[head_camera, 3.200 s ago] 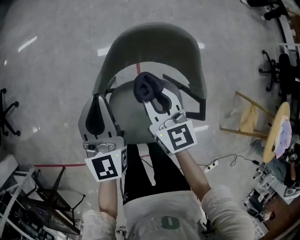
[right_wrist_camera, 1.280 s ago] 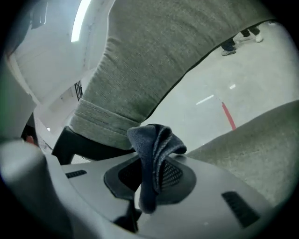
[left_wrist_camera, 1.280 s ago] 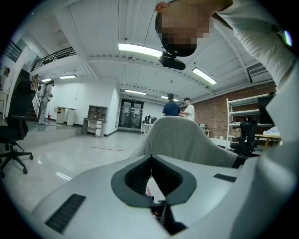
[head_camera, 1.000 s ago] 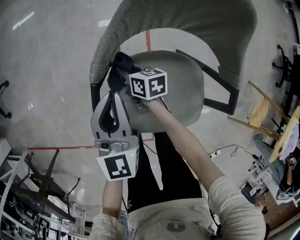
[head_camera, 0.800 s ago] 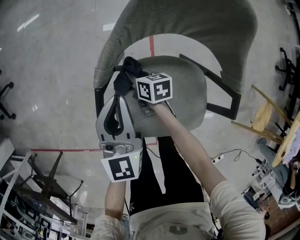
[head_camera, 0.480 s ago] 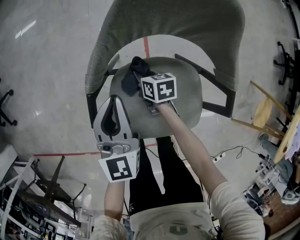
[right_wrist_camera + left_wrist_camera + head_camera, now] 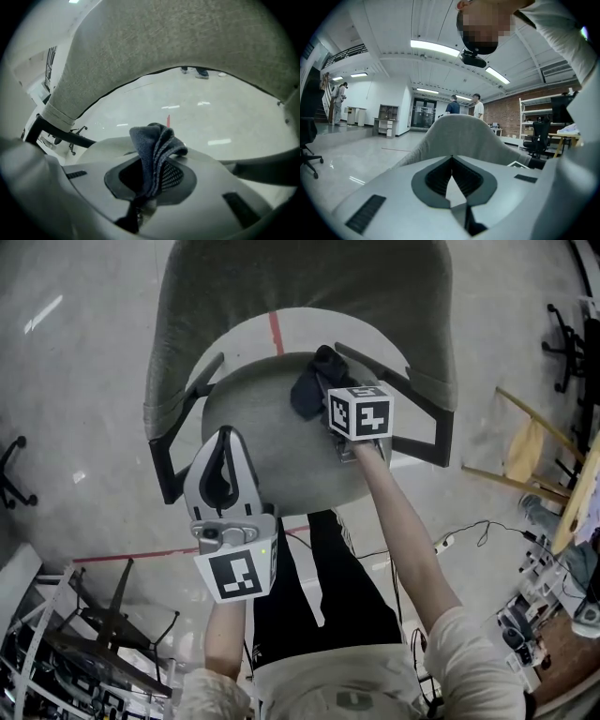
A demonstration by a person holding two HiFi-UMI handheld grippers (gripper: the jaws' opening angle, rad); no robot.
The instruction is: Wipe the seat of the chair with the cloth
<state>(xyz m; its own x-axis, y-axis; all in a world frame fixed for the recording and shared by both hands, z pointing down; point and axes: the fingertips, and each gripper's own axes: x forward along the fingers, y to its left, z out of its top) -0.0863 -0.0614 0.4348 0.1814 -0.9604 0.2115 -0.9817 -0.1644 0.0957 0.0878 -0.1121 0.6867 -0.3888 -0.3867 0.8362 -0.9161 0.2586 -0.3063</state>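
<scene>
One chair (image 7: 300,292), with one seat (image 7: 267,442) and two black armrests, one left (image 7: 192,390), one right (image 7: 412,395). One dark cloth (image 7: 309,390). Two claws, the left claw (image 7: 223,465) and the right claw (image 7: 159,154). Two marker cubes, one per claw (image 7: 232,573) (image 7: 361,412). Two red tape lines on the floor (image 7: 75,381), one behind the seat (image 7: 275,332), one nearer (image 7: 131,554). Two office-chair bases, at the left edge (image 7: 11,486) and top right (image 7: 561,352). One wooden frame (image 7: 525,442). One power strip (image 7: 442,545). Two people by the far doors (image 7: 452,104) (image 7: 477,106).
</scene>
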